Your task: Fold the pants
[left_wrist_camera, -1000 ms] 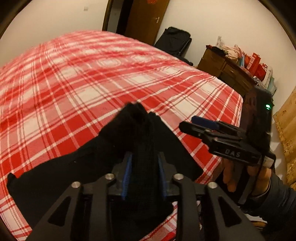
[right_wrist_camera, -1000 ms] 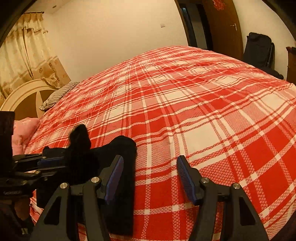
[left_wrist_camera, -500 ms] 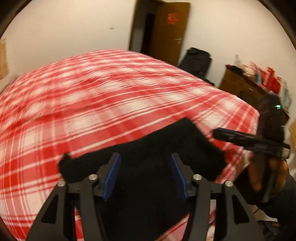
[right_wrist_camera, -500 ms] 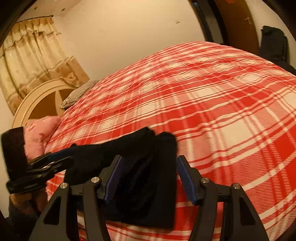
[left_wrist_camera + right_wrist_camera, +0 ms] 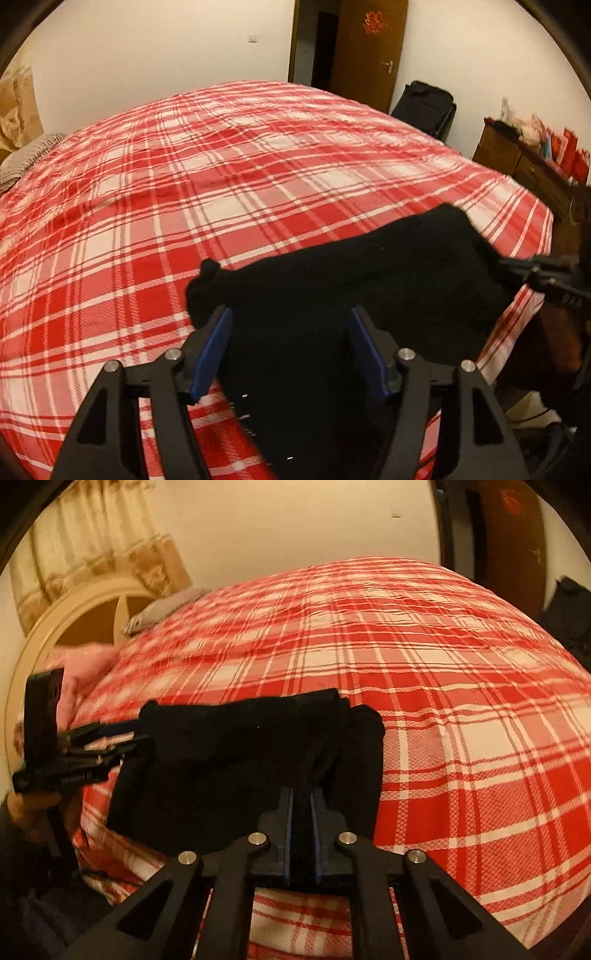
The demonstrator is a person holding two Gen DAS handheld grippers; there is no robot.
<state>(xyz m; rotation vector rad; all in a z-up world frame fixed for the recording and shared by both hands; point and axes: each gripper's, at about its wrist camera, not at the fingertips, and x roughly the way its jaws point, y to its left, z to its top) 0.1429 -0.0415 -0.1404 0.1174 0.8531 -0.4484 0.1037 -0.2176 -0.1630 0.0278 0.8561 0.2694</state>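
Pants (image 5: pixel 354 288) lie bunched on bed (image 5: pixel 184 206) near edge. Right gripper (image 5: pixel 301 805) pinches fabric; left gripper (image 5: pixel 290 347) gapes w/ cloth between fingers. Should clamp left first, then pull both evenly.

One pair of black knit pants (image 5: pixel 354 280) lies folded into a thick bundle near the edge of one bed spread with a single red-and-white plaid cover (image 5: pixel 229 192). Two black two-finger grippers with blue pads are present: the left gripper (image 5: pixel 291 350) and the right gripper (image 5: pixel 301 810). One grey striped pillow (image 5: pixel 162 609) sits at the head of the bed beside one pink cushion (image 5: pixel 79 668), below one cream arched headboard (image 5: pixel 55 624). One brown wooden door (image 5: pixel 369 51) stands open, with one black bag (image 5: pixel 424 107) on the floor near it and one brown wooden dresser (image 5: pixel 524 166) along the wall.
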